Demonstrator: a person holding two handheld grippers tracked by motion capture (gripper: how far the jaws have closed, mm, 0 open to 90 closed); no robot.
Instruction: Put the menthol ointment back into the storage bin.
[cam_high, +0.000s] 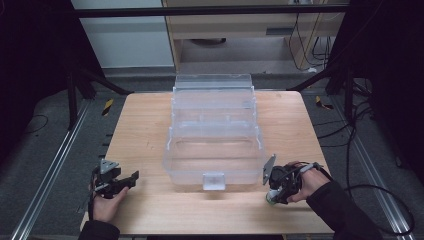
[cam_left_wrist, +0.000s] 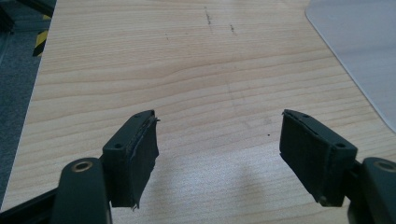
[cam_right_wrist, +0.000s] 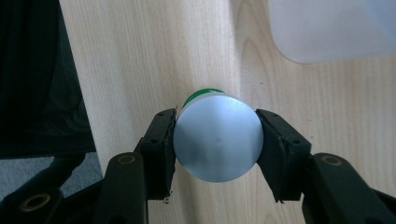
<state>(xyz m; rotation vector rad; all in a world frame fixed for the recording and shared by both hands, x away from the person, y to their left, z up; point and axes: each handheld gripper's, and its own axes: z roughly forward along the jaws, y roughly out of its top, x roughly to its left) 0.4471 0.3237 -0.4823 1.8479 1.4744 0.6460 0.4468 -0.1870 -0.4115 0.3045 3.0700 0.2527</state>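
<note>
Two pads of the right gripper (cam_right_wrist: 215, 142) pinch a round white bottle (cam_right_wrist: 217, 136), green-capped, at the table's (cam_high: 150, 125) near right, beside the clear plastic box (cam_high: 215, 132). Smooth sides could slip out. Left gripper (cam_left_wrist: 219, 154) gapes empty, near left.

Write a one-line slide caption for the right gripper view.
Right gripper clamps a white round container with a green end above the wooden table, near a clear plastic bin.
</note>
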